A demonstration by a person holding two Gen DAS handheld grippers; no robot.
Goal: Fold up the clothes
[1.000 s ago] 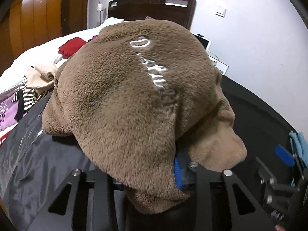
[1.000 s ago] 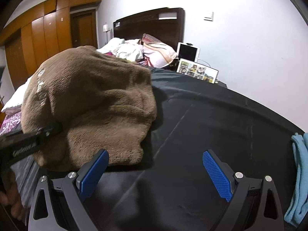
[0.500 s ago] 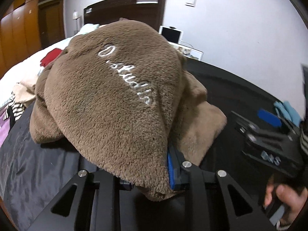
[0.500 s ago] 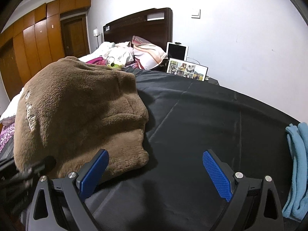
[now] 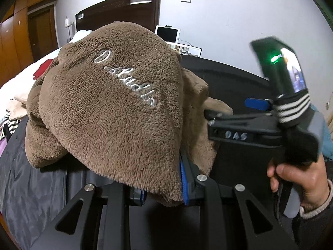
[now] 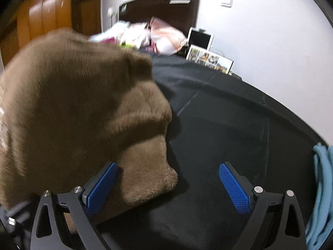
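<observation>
The left gripper (image 5: 164, 189) pinches the brown fleece garment (image 5: 116, 108); beside the garment, the right gripper (image 6: 168, 184) gapes wide, fingers empty.

Black-framed left gripper (image 5: 163, 189) and right gripper (image 6: 168, 185) carry blue ribbed pads and silver screws.

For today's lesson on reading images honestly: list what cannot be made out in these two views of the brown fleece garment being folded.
- Left wrist view: the left tool has its tips buried in the brown fleece garment; what lies beneath is hidden.
- Left wrist view: the right tool is partly behind the fleece.
- Right wrist view: motion blur smears the fleece and the bedding behind.
- Right wrist view: the blue cloth is cut off by the edge.
</observation>
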